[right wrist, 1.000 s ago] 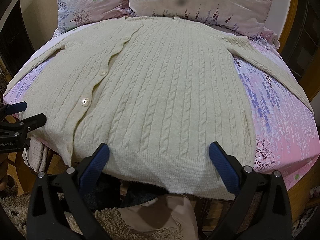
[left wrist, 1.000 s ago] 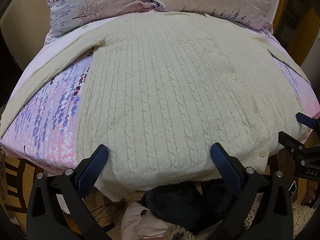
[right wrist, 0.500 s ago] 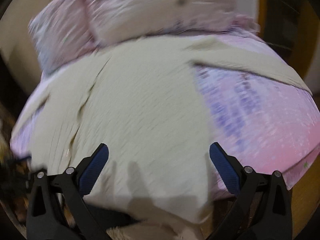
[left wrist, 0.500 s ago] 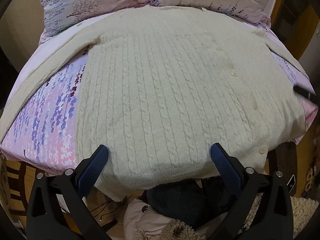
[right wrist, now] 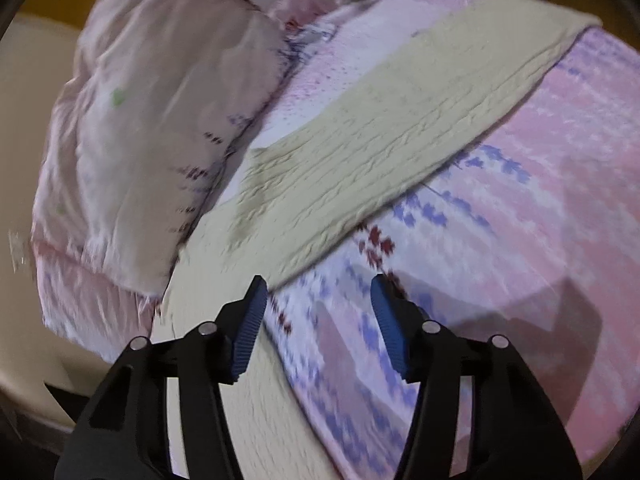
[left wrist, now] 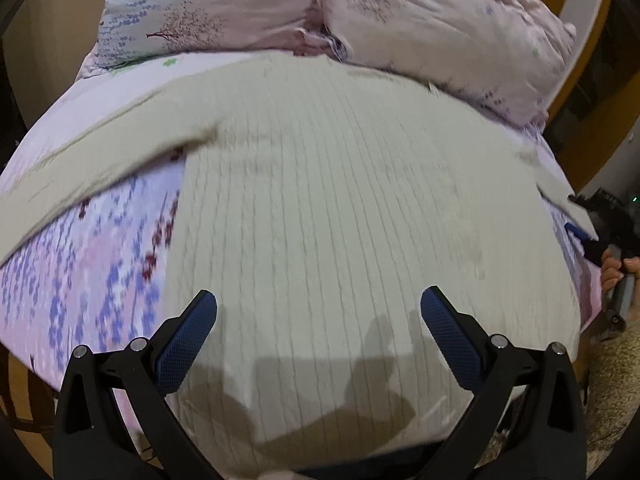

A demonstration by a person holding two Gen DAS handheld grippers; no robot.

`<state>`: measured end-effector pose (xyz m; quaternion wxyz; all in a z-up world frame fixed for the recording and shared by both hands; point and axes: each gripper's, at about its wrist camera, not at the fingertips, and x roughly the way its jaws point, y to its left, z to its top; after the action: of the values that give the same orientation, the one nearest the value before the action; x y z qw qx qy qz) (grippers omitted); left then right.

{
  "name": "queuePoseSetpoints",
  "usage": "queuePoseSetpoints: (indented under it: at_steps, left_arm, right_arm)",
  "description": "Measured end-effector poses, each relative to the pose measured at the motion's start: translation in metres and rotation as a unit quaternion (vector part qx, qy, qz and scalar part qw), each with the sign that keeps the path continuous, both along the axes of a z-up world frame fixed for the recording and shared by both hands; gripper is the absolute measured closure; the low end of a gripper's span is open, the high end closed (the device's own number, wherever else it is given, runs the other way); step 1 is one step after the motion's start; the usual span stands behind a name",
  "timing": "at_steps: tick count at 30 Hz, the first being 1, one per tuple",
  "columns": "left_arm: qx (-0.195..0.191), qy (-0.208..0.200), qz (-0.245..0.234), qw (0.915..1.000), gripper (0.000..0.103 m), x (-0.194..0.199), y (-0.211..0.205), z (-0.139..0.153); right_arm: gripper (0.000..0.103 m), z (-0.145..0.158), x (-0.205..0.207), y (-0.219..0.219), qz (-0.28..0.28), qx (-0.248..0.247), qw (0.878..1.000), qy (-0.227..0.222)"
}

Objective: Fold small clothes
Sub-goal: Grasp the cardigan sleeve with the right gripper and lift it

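A cream cable-knit cardigan (left wrist: 340, 208) lies flat on the flowered pink bed sheet (left wrist: 80, 280), sleeves spread to both sides. My left gripper (left wrist: 320, 308) hangs open above the lower body of the cardigan, with nothing between its pads. In the right wrist view the picture is rolled. The right sleeve (right wrist: 400, 128) runs from the centre to the upper right. My right gripper (right wrist: 318, 304) hovers over the sheet (right wrist: 520, 280) just beside where sleeve and body meet. Its jaws are closing and stand about half apart, with nothing gripped. It also shows at the bed's right edge (left wrist: 578, 216), held by a hand (left wrist: 612, 272).
Two pale pink pillows (left wrist: 200, 12) (left wrist: 440, 20) lie at the head of the bed, touching the cardigan's collar end; one pillow (right wrist: 152, 120) fills the left of the right wrist view. A wooden headboard (left wrist: 580, 40) stands behind. A shaggy rug (left wrist: 608, 400) lies beside the bed.
My right gripper has swung from the hem across to the right sleeve, rolled strongly, and its jaws have narrowed. My left gripper has moved further over the cardigan's lower body and stays open.
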<state>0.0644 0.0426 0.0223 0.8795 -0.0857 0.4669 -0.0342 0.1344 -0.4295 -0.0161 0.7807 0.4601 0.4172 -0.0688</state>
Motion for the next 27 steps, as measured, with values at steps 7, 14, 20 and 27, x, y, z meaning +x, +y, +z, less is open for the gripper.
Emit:
queuePoseSetpoints:
  at_steps: [7, 14, 20, 27]
  left_arm:
    - [-0.016, -0.022, -0.001, 0.9996, 0.001, 0.023, 0.0, 0.002]
    - [-0.036, -0.032, -0.01, 0.9988, 0.001, 0.039, 0.007, 0.001]
    - [-0.047, -0.029, -0.007, 0.9984, 0.001, 0.055, 0.015, -0.002]
    - [-0.092, -0.039, -0.003, 0.995, 0.001, 0.059, 0.029, -0.004]
  right_arm:
    - [0.069, -0.006, 0.024, -0.03, -0.06, 0.001, 0.998, -0.006]
    - [0.069, 0.0, 0.002, -0.105, -0.183, -0.047, 0.982, 0.014]
    - [0.082, -0.002, -0.014, -0.145, -0.227, -0.071, 0.971, 0.033]
    - [0.097, 0.008, -0.008, -0.141, -0.219, -0.125, 0.967, 0.043]
